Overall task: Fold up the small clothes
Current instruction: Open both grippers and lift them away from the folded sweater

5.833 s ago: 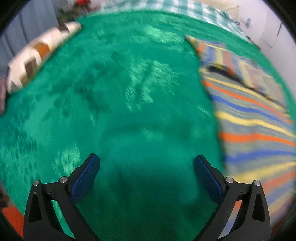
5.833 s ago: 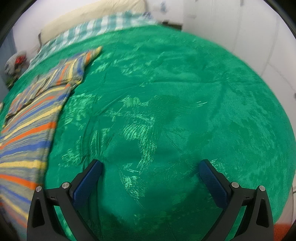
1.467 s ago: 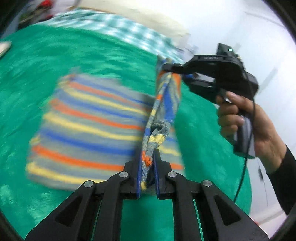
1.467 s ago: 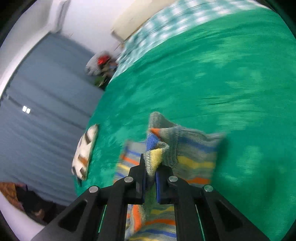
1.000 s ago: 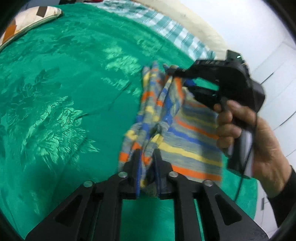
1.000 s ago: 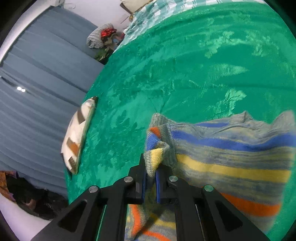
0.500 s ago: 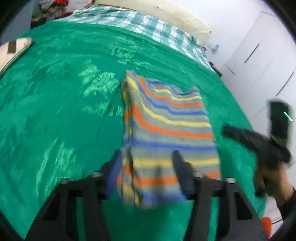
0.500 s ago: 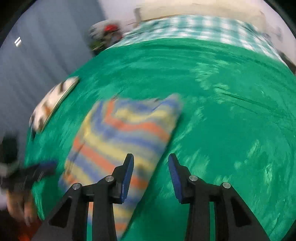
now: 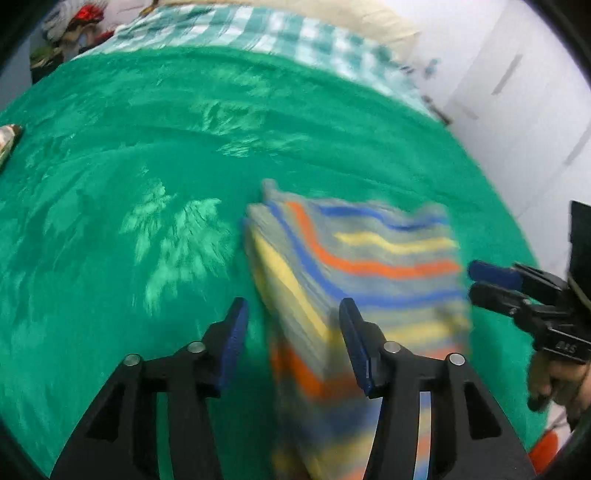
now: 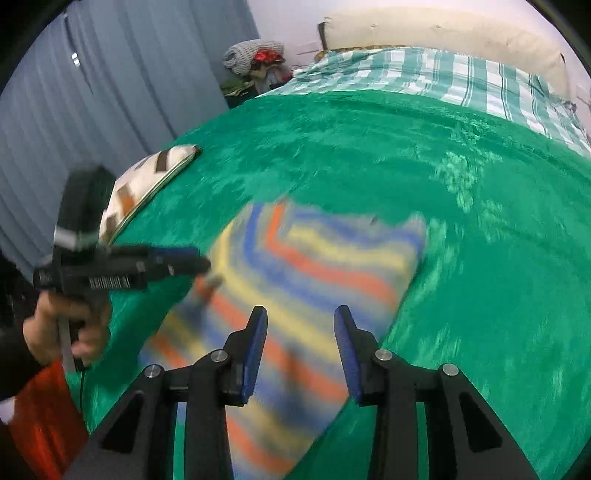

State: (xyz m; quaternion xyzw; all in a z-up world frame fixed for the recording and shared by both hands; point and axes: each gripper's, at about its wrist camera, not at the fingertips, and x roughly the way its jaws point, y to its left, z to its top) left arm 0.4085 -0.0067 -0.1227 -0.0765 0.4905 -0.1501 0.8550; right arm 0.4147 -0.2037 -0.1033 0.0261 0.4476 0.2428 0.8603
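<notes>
A small knitted garment (image 9: 362, 266) with grey, blue, orange and yellow stripes lies folded flat on the green bedspread (image 9: 147, 166). It also shows in the right wrist view (image 10: 314, 280). My left gripper (image 9: 291, 325) is open and empty over the garment's near left edge. My right gripper (image 10: 301, 332) is open and empty above the garment's near part. Each gripper shows in the other's view: the right one (image 9: 495, 280) at the garment's right side, the left one (image 10: 184, 264) at its left side. Both views are blurred.
A patterned cushion (image 10: 147, 181) lies at the bedspread's left edge. A checked sheet (image 10: 443, 77) and a cream pillow (image 10: 443, 33) lie at the far end. Grey curtains (image 10: 92, 92) hang on the left. White cupboard doors (image 9: 517, 92) stand on the right.
Both grippers were shut on the garment's edge and carried it over. They have let go, opened and drawn back, and the garment now lies folded on the bedspread.
</notes>
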